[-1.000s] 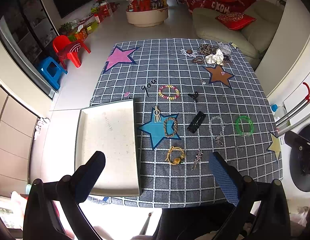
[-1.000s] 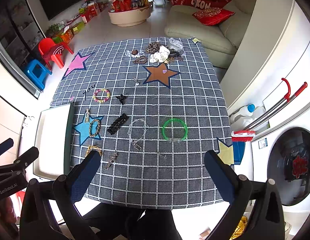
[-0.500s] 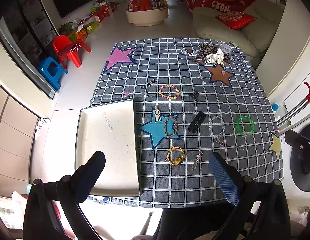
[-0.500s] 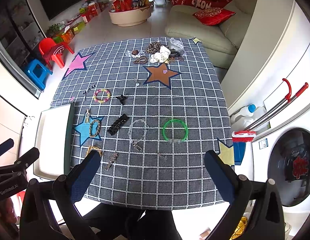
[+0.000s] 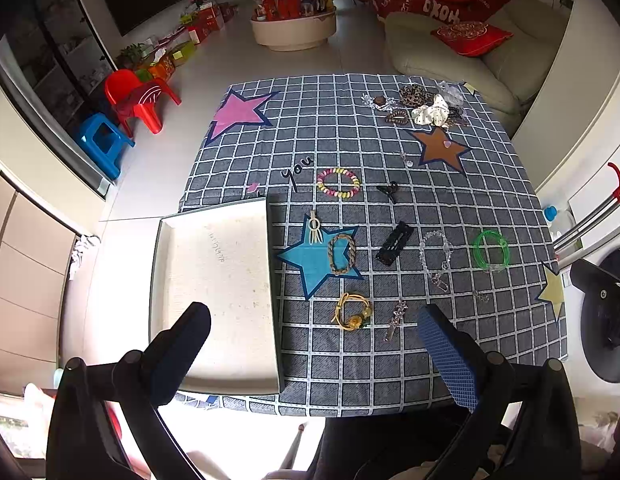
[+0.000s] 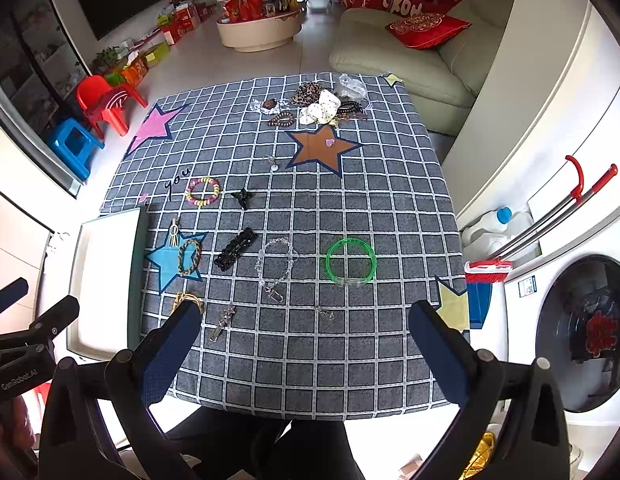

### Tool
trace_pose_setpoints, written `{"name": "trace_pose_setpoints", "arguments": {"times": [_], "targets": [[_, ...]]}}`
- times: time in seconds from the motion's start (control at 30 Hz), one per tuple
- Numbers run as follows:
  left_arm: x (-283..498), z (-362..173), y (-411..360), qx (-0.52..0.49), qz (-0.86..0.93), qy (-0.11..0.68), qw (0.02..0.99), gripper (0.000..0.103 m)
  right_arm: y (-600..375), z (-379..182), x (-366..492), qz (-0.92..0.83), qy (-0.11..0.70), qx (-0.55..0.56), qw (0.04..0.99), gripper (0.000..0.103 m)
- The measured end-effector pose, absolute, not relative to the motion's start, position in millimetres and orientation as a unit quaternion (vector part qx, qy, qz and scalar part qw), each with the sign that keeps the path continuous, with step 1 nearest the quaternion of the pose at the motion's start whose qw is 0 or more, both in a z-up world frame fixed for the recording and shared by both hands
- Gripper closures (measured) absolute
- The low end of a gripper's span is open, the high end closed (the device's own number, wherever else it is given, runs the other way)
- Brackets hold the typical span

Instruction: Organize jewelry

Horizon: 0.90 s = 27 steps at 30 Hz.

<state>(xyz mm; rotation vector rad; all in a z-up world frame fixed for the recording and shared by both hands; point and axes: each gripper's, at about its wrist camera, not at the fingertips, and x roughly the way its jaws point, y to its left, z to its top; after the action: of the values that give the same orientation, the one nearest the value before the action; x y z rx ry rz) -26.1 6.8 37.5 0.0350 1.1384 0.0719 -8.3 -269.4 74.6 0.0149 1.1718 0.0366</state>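
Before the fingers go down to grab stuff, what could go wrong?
1. The clear chain and the tiny charm look thin and flat on the cloth, so wide fingers might slip off them.
2. The yellow bracelet lies close to the silver clip; grabbing one could drag the other.
3. The tray hangs past the cloth's near edge, so a bump might tip it.
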Motion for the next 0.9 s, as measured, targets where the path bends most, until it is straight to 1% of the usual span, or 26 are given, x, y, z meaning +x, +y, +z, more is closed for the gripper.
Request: {"name": "trace_pose_setpoints", "arguments": {"times": [0.9], "targets": [[-23.8,38.6,5.0,0.018,0.035,0.540,0.841,0.000,-269.6,74.6,-7.8,0.018,0.553,0.007,0.833,0.000]]}}
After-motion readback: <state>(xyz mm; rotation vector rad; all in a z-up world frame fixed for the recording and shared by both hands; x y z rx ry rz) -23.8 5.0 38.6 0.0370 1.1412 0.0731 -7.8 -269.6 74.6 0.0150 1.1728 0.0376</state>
